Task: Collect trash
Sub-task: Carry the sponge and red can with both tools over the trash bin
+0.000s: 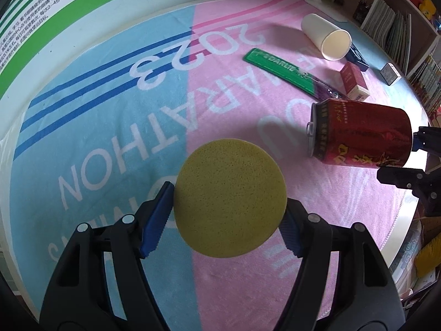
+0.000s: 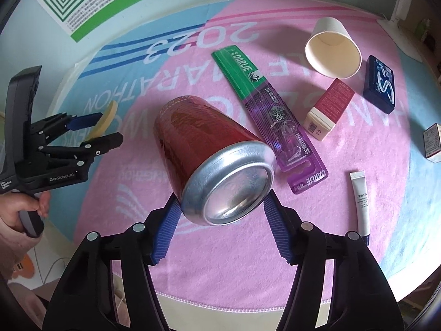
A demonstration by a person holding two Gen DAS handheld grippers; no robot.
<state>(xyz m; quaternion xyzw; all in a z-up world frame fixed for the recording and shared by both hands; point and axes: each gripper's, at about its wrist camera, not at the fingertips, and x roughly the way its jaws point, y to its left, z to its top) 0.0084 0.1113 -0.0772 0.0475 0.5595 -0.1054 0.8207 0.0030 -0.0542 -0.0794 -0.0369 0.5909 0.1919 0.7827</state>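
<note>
With the left gripper clamped on the yellow sponge disc and the right gripper on the red can's base, both held above the towel, the slick, tilted can could slide from its jaws.

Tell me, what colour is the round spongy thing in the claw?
Yellowish-green. The round sponge shows best in the left wrist view, pinched in the left claw.
</note>
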